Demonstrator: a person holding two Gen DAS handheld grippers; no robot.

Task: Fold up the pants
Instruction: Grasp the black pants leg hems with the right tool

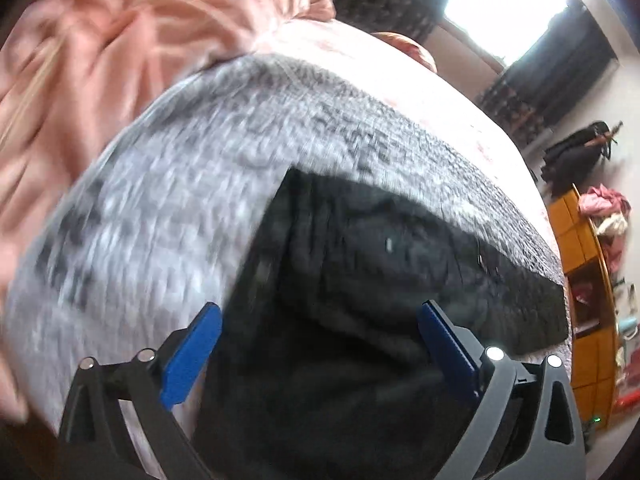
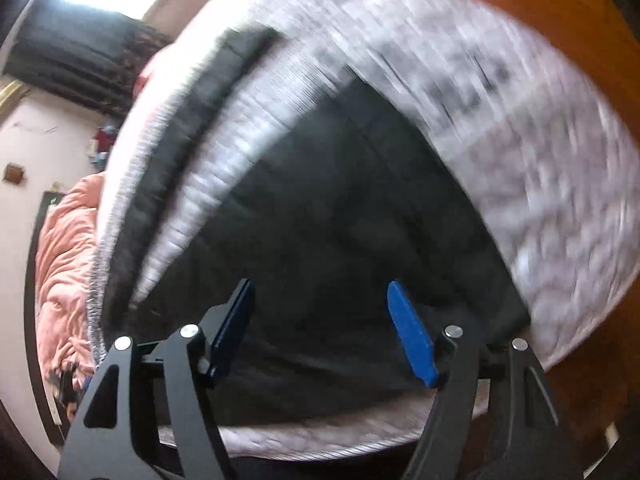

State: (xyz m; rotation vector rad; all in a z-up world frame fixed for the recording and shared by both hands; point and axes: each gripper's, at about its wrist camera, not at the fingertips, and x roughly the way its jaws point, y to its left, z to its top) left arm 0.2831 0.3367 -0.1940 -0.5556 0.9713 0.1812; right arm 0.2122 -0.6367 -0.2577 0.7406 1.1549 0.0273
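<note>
Black pants [image 1: 340, 280] on grey blanket [image 1: 180, 200]; left tool [image 1: 320, 340], right tool [image 2: 320, 320], both spread apart

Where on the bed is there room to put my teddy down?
Bare grey blanket lies between the black pants and the crumpled pink cover. In the right wrist view, more grey blanket shows between the pants and the wooden edge. The middle, under the pants, is taken.

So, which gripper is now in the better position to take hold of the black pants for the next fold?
Probably the right gripper: it is open, and the black pants fill the space between its fingers. The left gripper, also open, straddles the pants' edge beside the grey blanket. Motion blur limits certainty.
</note>
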